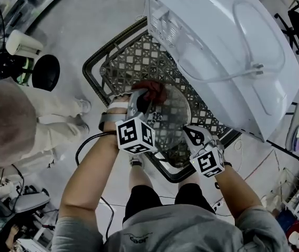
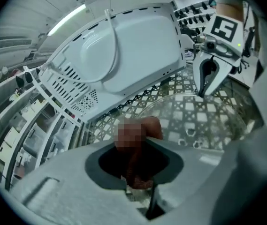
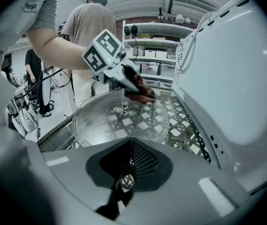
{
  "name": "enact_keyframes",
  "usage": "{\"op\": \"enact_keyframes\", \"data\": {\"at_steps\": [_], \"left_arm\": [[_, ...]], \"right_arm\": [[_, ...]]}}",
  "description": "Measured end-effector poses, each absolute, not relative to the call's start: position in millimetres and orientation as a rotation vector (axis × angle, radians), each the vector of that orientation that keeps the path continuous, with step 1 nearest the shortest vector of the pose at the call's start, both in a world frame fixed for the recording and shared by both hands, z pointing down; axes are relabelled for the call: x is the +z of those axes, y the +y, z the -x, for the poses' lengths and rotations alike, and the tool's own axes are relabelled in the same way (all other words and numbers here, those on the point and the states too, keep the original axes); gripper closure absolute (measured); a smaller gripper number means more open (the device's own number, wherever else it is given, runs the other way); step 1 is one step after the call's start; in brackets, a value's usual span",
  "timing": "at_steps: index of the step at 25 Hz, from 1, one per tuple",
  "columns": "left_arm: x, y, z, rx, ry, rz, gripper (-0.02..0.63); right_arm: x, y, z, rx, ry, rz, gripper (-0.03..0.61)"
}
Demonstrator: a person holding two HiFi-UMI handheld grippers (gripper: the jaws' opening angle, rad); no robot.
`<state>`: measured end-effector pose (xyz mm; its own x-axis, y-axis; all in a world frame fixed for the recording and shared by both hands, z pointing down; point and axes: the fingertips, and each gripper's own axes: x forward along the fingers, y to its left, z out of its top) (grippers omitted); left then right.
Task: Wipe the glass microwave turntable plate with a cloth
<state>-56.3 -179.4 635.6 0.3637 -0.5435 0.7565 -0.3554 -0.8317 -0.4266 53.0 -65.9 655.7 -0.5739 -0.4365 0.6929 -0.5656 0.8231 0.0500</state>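
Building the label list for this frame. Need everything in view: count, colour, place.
microwave: 1, white, on the far right of the lattice table
lattice table: 1, dark metal, under the microwave and plate
glass turntable plate: 1, clear, in front of the microwave, over the table
cloth: 1, reddish brown, at the plate's far left edge
cord: 1, white, lying across the microwave's casing
bystander: 1, pale trousers, left of the table
left gripper: 1, white, fingers shut on the cloth
right gripper: 1, white, fingers shut on the plate's near right rim
forearms: 2, bare, bottom of head view
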Motion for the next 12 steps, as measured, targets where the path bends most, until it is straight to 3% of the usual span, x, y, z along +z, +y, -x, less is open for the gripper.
{"op": "enact_keyframes", "data": {"at_steps": [7,12], "left_arm": [[633,-167,106,-1.528,0.89,2.436,0.522],[612,-165,83,-1.383,0.963,2.557,0.522]], "right_arm": [[656,-65,-54,0.232,-2.268,-0.734,0.565],[657,-65,-52,0.23,-2.266,-0.724,0.565]]}}
